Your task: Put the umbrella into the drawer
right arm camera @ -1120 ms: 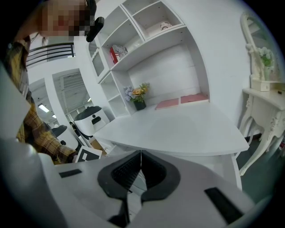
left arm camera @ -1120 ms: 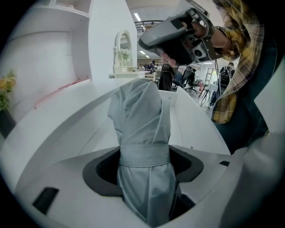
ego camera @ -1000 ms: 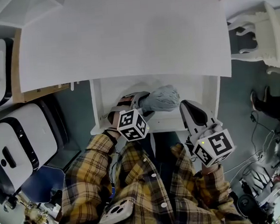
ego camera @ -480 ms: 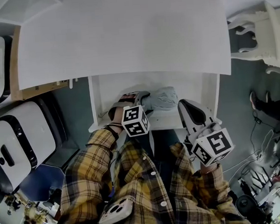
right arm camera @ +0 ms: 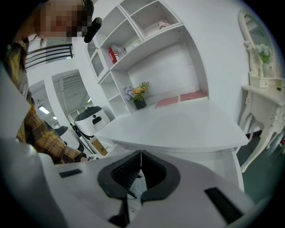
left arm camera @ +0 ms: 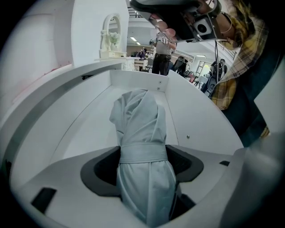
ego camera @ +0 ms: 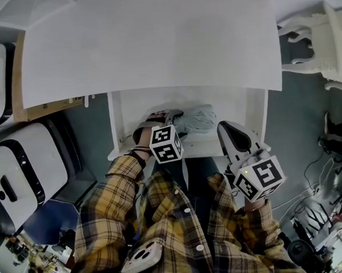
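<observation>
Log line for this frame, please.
left gripper: shut on umbrella | umbrella: inside open drawer, not yet released | right gripper: shut, empty, near drawer front

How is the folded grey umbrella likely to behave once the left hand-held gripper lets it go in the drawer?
The umbrella has loose fabric folds that probably give when squeezed, yet the strap keeps it bundled, so it is likely fairly stiff overall. Its rounded shape may roll a little on the smooth drawer floor.

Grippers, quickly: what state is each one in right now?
Left gripper: shut on the folded umbrella, in the open drawer.
Right gripper: shut, holding nothing.
</observation>
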Demonstrator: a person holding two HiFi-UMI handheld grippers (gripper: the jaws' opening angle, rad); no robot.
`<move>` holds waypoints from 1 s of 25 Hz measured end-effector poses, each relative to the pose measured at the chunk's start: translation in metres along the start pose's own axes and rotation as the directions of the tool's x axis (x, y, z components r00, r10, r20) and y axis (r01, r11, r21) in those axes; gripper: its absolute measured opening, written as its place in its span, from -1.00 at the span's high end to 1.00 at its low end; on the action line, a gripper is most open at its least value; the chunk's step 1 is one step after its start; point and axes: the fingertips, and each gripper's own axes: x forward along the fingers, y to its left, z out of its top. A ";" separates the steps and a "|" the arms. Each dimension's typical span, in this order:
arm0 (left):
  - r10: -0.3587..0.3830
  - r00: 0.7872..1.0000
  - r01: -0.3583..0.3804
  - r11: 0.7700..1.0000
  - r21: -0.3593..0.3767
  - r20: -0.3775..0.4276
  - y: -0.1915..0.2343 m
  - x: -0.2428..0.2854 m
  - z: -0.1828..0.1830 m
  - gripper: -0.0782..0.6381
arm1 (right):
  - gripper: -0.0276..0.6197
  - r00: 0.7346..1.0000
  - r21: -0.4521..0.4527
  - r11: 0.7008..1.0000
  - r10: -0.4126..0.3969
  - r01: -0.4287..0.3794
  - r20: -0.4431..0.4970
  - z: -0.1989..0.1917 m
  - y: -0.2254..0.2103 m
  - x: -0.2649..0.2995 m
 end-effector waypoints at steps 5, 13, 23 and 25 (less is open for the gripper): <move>0.007 1.000 -0.007 1.000 0.008 -0.012 0.000 0.001 -0.002 -0.11 | 0.86 1.000 0.001 1.000 0.003 -0.003 -0.005 -0.002 0.001 0.001; 0.002 0.999 -0.001 1.000 0.013 -0.037 0.000 0.001 -0.002 -0.17 | 0.86 1.000 -0.003 1.000 0.019 -0.019 0.004 0.004 0.008 0.001; -0.002 0.997 0.004 1.000 0.026 -0.072 0.002 -0.004 0.001 -0.25 | 0.86 1.000 -0.015 1.000 0.023 -0.023 0.010 0.008 0.007 -0.003; 0.002 0.997 0.000 1.000 0.031 -0.078 0.002 -0.005 0.001 -0.25 | 0.86 1.000 -0.013 1.000 0.018 -0.018 0.008 0.007 0.007 -0.005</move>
